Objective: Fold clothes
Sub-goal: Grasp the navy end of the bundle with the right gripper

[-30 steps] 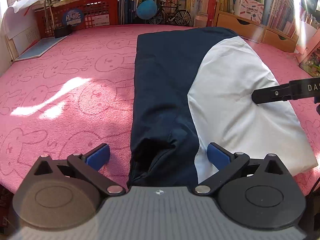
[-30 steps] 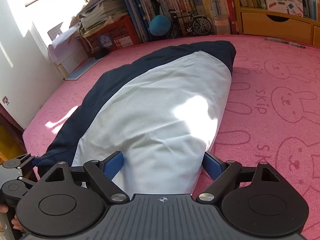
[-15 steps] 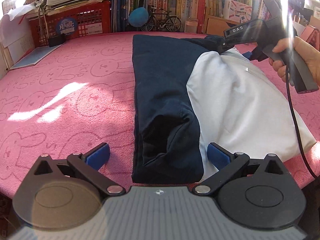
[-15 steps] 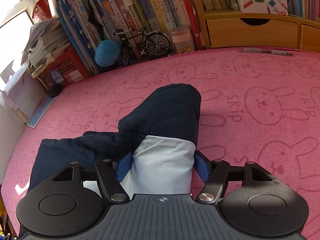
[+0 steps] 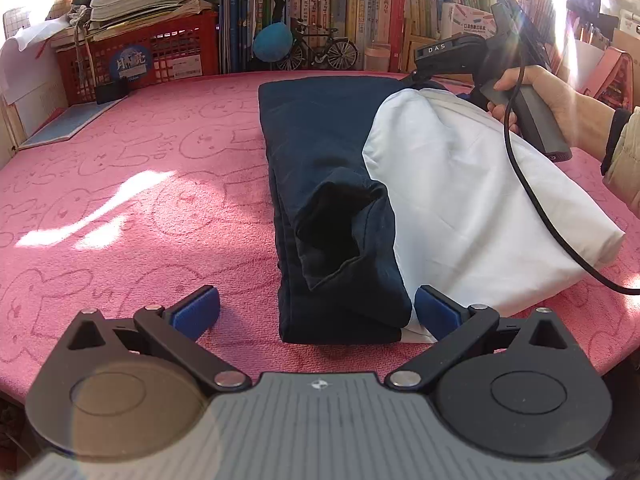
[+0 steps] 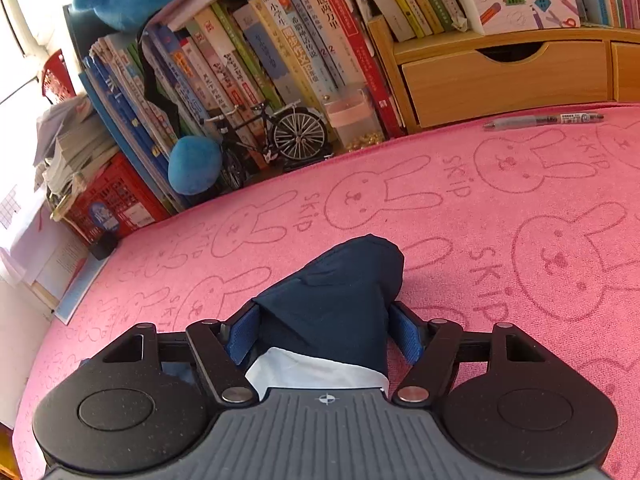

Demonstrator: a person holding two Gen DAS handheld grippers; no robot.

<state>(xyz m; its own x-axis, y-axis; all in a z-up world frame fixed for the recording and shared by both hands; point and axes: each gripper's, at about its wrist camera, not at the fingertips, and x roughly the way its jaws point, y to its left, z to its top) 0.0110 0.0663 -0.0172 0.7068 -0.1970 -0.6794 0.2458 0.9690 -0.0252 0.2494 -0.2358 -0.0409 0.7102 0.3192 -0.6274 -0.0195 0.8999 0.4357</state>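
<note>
Our right gripper (image 6: 326, 334) has swung to the garment's (image 5: 344, 216) far end; its jaws, narrowed then reopened slightly, straddle the navy tip without clearly pinching it. Our left gripper (image 5: 316, 308) waits wide at the near end. The garment lies lengthwise on the pink mat (image 5: 140, 200), ready for folding over.

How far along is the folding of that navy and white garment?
Partway. The garment already lies as a long narrow strip on the pink cloth. The right hand-held gripper straddles its far end; the left hand-held gripper sits open at the near end. The end-to-end fold remains.
</note>
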